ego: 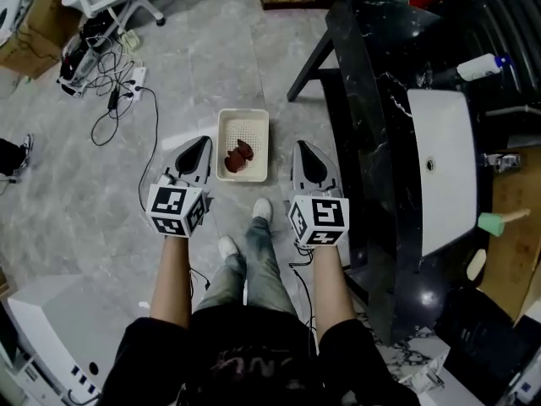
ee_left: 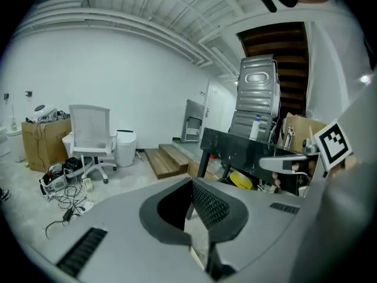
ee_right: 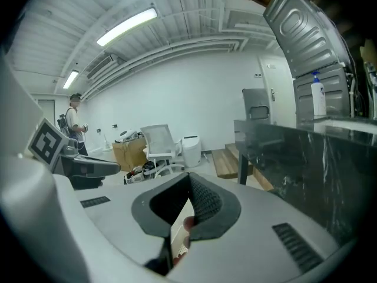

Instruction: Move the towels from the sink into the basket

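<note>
**A:** What takes up most of the scene?

**B:** A grey tiled floor (ego: 211, 49) is seen from above. A black marbled bench (ego: 363, 100) is set along its right side, and a white rectangular sink (ego: 444, 167) is let into that bench.

**A:** Where is the basket found?

**B:** A cream perforated basket (ego: 245, 129) is stood on the floor, just left of the bench. In the head view it is framed between the two tools.

**A:** How are the tools held?

**B:** The left tool (ego: 199, 146) is carried beside the basket's left edge. Its jaws are clenched, with nothing caught between them, as is shown in the left gripper view. The right tool (ego: 308, 152) is carried beside the basket's right edge. Its jaws are likewise drawn together and nothing is grasped. Both are held up above the floor, clear of the basket.

**A:** And the towels?

**B:** Dark red towels (ego: 240, 157) are bunched in the near half of the basket, well apart from the sink. In the right gripper view, a sliver of red is glimpsed below the closed jaws.
</note>
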